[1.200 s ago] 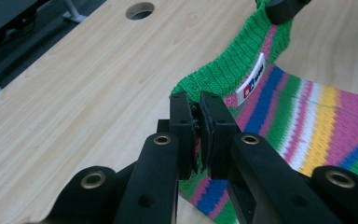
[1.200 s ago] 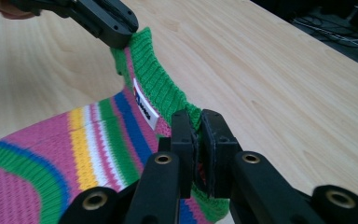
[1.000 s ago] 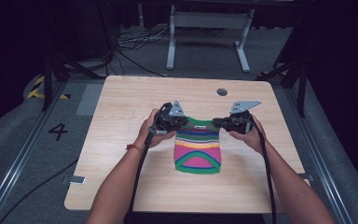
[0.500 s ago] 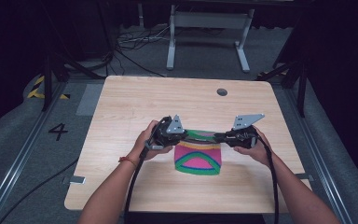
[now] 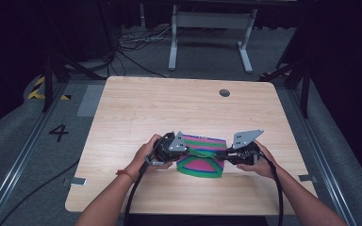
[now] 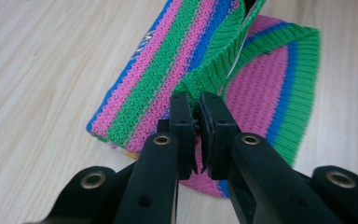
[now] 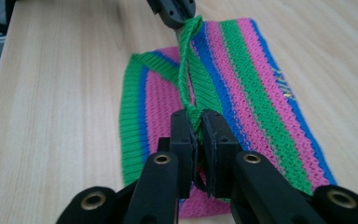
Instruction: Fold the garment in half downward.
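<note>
I have the left gripper [image 5: 183, 151] and right gripper [image 5: 222, 154] each pinched tight on the green ribbed hem of the striped knit garment [image 5: 202, 162], half-folded on the wooden table [image 5: 141, 108] — soft, light, floppy, so I judge the corners hold best.

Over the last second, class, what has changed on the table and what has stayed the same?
Both hand-held grippers, left and right, carried the green edge of the striped knit toward the person, folding it over the lower part. Both grips stayed shut on the edge; the table did not change.
</note>
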